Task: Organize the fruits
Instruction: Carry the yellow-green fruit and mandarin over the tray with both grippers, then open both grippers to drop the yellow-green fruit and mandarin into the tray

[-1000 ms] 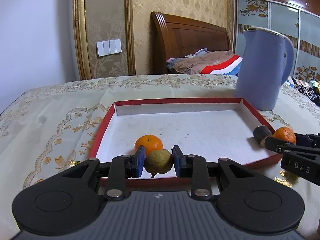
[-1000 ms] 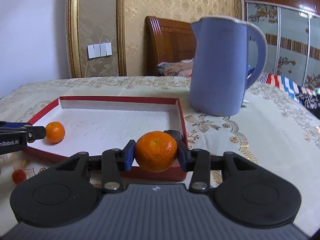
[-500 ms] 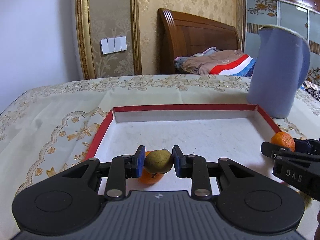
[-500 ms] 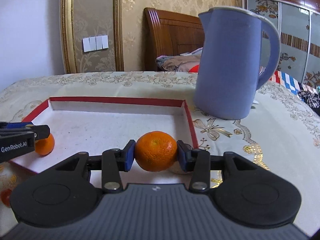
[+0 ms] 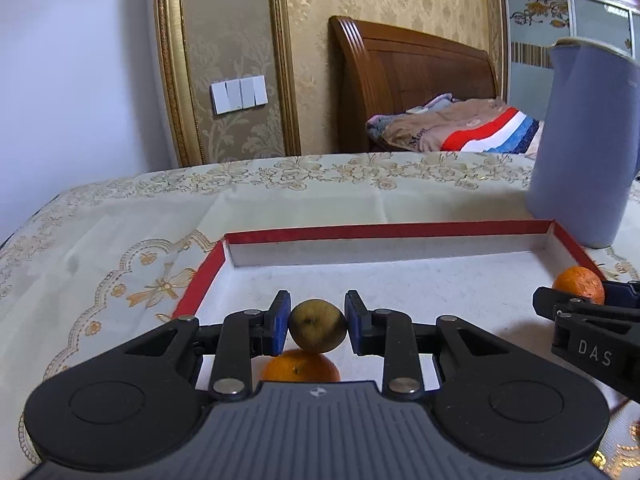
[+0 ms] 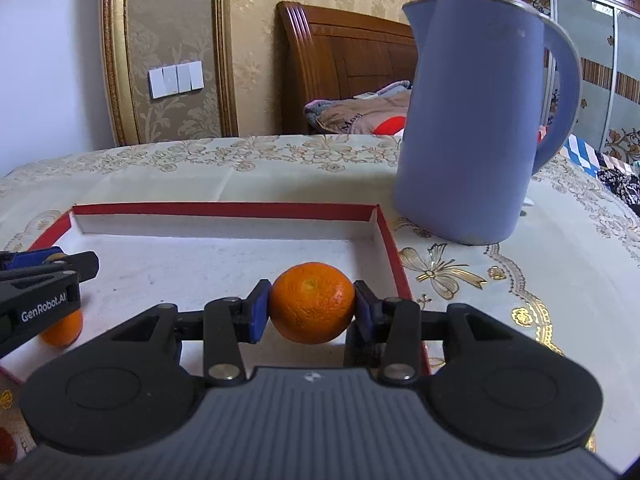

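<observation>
A shallow red-rimmed tray (image 5: pixel 202 280) with a white floor lies on the table; it also shows in the right wrist view (image 6: pixel 224 210). My left gripper (image 5: pixel 318 325) is shut on a small green-brown fruit (image 5: pixel 318 326), held over the tray's near left part, above an orange (image 5: pixel 300 367) lying in the tray. My right gripper (image 6: pixel 312 309) is shut on a second orange (image 6: pixel 312 308), held over the tray's near right part. The right gripper (image 5: pixel 588 320) shows at the right of the left wrist view. The left gripper (image 6: pixel 40 280) shows at the left of the right wrist view.
A tall blue kettle (image 6: pixel 476 120) stands on the tablecloth just beyond the tray's far right corner. A small red fruit (image 6: pixel 6 446) lies on the cloth at the near left, outside the tray. A bed headboard and wall stand behind the table.
Both grippers have moved forward over the tray with their fruits. The orange in the tray now sits below the left gripper. The right gripper's orange has crossed the tray's near rim.
</observation>
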The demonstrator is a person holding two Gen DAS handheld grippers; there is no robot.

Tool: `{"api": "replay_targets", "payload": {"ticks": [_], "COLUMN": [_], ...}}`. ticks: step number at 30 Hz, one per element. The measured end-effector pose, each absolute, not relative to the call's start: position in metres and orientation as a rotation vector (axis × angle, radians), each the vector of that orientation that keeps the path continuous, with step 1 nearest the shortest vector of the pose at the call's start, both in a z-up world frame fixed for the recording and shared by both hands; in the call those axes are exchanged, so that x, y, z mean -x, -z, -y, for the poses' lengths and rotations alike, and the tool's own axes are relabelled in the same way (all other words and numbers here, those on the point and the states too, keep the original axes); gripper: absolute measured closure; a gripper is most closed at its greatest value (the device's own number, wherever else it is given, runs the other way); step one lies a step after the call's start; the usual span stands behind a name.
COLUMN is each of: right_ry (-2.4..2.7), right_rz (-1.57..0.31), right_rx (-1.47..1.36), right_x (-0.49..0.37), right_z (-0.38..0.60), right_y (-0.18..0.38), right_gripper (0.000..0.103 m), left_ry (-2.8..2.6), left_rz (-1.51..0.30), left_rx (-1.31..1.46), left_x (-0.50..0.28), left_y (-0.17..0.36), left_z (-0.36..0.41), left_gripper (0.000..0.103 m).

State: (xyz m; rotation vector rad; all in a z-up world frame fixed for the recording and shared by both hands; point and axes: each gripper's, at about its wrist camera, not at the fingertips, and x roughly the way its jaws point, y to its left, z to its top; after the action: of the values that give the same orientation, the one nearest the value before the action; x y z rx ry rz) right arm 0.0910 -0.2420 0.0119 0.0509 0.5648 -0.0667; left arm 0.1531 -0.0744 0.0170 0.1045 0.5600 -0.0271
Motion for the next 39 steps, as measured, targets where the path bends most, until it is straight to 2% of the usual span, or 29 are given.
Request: {"api": "replay_targets", "payload": {"ticks": [13, 15, 17, 21, 23, 29, 30, 33, 39], "right_ry": [0.080, 0.082, 0.090, 0.094, 0.096, 0.095, 0.099, 0.100, 0.103], "right_rz": [-0.588, -0.581, -0.567, -0.553, -0.551, -0.544, -0.541, -0.538, -0.534], "right_rx": [-0.041, -0.045, -0.042, -0.039, -0.037, -0.038, -0.036, -0.043, -0.045], "right_x": [-0.105, -0.104, -0.102, -0.099, -0.098, -0.096, -0.095, -0.093, -0.087], "right_z": [0.242, 0.242, 0.242, 0.241, 0.240, 0.239, 0.239, 0.240, 0.239], "right_y": [-0.005, -0.005, -0.006, -0.007, -0.007, -0.007, -0.008, -0.008, -0.008], "right_gripper": [0.061, 0.053, 0.039, 0.036, 0.030, 0.029, 0.028, 0.024, 0.018], "left_ry": [-0.011, -0.013, -0.018, -0.024, -0.026, -0.028, -0.025, -0.026, -0.029], "left_rz": [-0.638, -0.641, -0.641, -0.633, -0.631, -0.618, -0.617, -0.589, -0.501], "left_rx": [-0.102, -0.091, -0.084, -0.084, -0.084, -0.073, -0.067, -0.056, -0.108], "left_x": [-0.168, -0.168, -0.168, -0.165, -0.164, -0.161, -0.161, -0.155, -0.136], "left_y": [-0.003, -0.003, -0.003, -0.003, -0.003, -0.006, -0.007, -0.010, -0.019], "left_z": [0.068, 0.066, 0.064, 0.065, 0.065, 0.062, 0.061, 0.059, 0.066], "left_gripper": [0.074, 0.074, 0.074, 0.074, 0.072, 0.070, 0.068, 0.050, 0.048]}}
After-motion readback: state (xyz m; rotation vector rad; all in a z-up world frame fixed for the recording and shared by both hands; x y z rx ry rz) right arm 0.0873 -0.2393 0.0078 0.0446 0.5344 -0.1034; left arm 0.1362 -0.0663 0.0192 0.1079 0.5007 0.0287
